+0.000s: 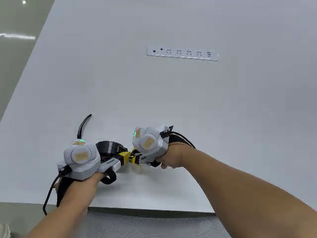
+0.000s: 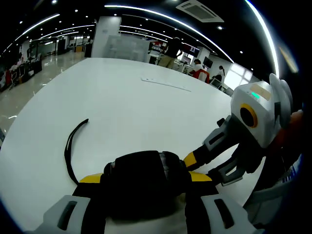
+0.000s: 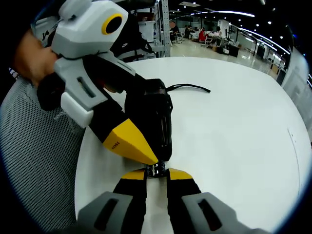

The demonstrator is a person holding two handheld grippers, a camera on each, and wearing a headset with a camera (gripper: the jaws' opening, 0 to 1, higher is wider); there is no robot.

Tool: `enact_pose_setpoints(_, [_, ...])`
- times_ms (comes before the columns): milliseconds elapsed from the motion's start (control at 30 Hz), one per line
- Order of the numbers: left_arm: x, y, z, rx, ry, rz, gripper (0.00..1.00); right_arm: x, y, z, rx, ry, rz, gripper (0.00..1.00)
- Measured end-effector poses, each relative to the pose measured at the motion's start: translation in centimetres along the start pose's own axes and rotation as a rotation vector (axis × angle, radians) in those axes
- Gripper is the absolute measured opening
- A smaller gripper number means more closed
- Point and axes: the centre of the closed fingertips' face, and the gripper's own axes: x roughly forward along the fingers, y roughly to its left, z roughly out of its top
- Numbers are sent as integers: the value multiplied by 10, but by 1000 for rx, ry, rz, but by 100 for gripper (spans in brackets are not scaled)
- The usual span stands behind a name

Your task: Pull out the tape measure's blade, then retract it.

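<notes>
Clamping the left gripper [image 2: 146, 192] on the black case of the tape measure [image 2: 146, 173], pressing 1 jaw against each side. Holding the case low over the counter [image 1: 223, 124], close to its near edge; not resolving whether resting on the surface. Pinching the right gripper [image 3: 157, 172] shut on the blade tip [image 3: 157, 167] at the mouth of the case, with almost no blade drawn out. Trailing the wrist strap [image 1: 83, 125] loose across the counter beyond the case. Noting the power strip [image 1: 182, 53] well apart, far up the counter.

Judging the step as the start of the pull-out. Anticipating 3 faults:
1. Losing the blade tip from the narrow pinch under spring tension, causing snap-back into the case.
2. Rotating the rounded case between the left jaws under an off-axis pull, twisting or kinking the blade.
3. Releasing the tip too early during retraction, whipping the blade and striking the hook against the case mouth.
</notes>
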Motion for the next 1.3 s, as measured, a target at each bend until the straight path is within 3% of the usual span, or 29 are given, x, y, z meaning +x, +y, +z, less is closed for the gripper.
enact_pose_setpoints(900, [0, -1, 0, -7, 5, 13, 64, 6, 1, 6, -55, -19, -4, 15])
enact_pose_setpoints(1033, [1, -1, 0, -30, -10, -10, 65, 5, 1, 6, -53, -24, -11, 15])
enact_pose_setpoints(1100, [0, -3, -11, -42, 44, -46, 66, 4, 0, 6, -46, -31, -22, 16])
enact_pose_setpoints(1167, [0, 1, -11, -29, 39, -33, 72, 4, -2, 5, -26, -30, -44, 24])
enact_pose_setpoints(1233, [-3, -3, -9, -48, 37, -75, 81, -1, 0, 7, -19, -67, -64, 32])
enact_pose_setpoints(1300, [-4, -1, -8, -34, 43, -87, 91, -8, 3, 5, -25, -87, -81, 33])
